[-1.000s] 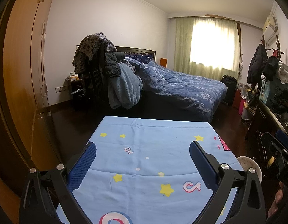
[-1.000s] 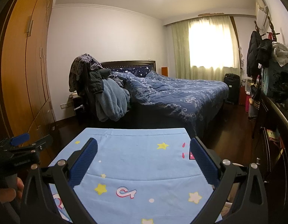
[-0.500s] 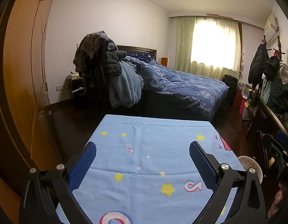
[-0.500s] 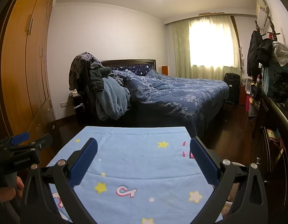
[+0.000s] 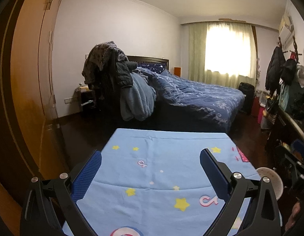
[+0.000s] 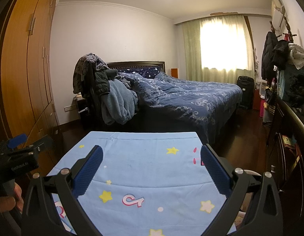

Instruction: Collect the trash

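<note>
My left gripper point(image 5: 151, 155) is open and empty, held above a table covered with a light blue cloth point(image 5: 167, 149) printed with stars. My right gripper point(image 6: 152, 150) is open and empty above the same cloth point(image 6: 144, 147). No trash shows on the cloth in either view. A round pale bin or bowl point(image 5: 270, 179) sits low beside the table's right edge, partly hidden by the left gripper's finger. The left gripper's body point(image 6: 16, 157) shows at the left of the right wrist view.
A bed with a dark blue quilt point(image 5: 201, 96) stands beyond the table. A chair piled with clothes point(image 5: 116, 82) is at its left. A wooden wardrobe point(image 5: 30, 78) lines the left. A dark dresser with clutter point(image 6: 289, 118) lines the right wall. Dark floor lies between.
Both views have tilted slightly upward, showing more ceiling. Both grippers stay open and empty over the cloth.
</note>
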`<state>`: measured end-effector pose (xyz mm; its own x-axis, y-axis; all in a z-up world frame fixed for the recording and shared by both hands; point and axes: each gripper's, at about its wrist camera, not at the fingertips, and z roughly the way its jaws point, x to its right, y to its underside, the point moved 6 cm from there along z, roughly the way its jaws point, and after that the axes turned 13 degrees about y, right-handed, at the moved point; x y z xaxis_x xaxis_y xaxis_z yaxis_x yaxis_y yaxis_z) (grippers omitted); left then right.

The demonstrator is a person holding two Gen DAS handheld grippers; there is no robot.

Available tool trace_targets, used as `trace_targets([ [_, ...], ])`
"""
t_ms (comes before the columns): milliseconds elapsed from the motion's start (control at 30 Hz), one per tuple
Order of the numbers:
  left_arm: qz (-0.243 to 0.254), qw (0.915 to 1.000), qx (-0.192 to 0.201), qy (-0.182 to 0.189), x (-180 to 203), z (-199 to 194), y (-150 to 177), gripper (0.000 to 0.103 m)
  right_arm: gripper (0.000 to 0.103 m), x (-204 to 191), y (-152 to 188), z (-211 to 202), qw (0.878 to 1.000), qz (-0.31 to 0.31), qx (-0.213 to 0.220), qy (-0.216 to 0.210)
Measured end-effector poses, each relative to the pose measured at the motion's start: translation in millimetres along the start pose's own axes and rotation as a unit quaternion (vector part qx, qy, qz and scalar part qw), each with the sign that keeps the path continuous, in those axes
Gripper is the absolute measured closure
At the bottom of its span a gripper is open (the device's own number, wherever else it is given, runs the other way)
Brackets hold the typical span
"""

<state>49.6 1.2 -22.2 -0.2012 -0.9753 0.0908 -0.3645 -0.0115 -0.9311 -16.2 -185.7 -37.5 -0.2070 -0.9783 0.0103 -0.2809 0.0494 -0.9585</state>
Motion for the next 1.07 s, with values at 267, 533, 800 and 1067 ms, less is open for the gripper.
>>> trace_targets([
  [267,-0.031,0.9988,-0.034,0.017,-1.5,9.6,3.9,0.004,0.003,-1.7,0.6,0.7,1.000,-0.001,-0.002,0.000],
  [533,-0.033,0.9988,-0.021,0.029,3.4,9.8,1.2,0.004,0.003,-2.0,1.6,0.0,1.000,0.001,-0.002,-0.001],
  [800,-0.026,0.9990,-0.005,0.036,7.6,2.6,0.6,0.003,0.003,-2.1,1.2,0.3,1.000,0.000,-0.002,-0.001],
  [1067,-0.035,0.9969,-0.011,0.070,12.7,0.7,-0.8,0.004,0.003,-3.2,0.6,1.2,1.000,0.000,-0.002,-0.001],
])
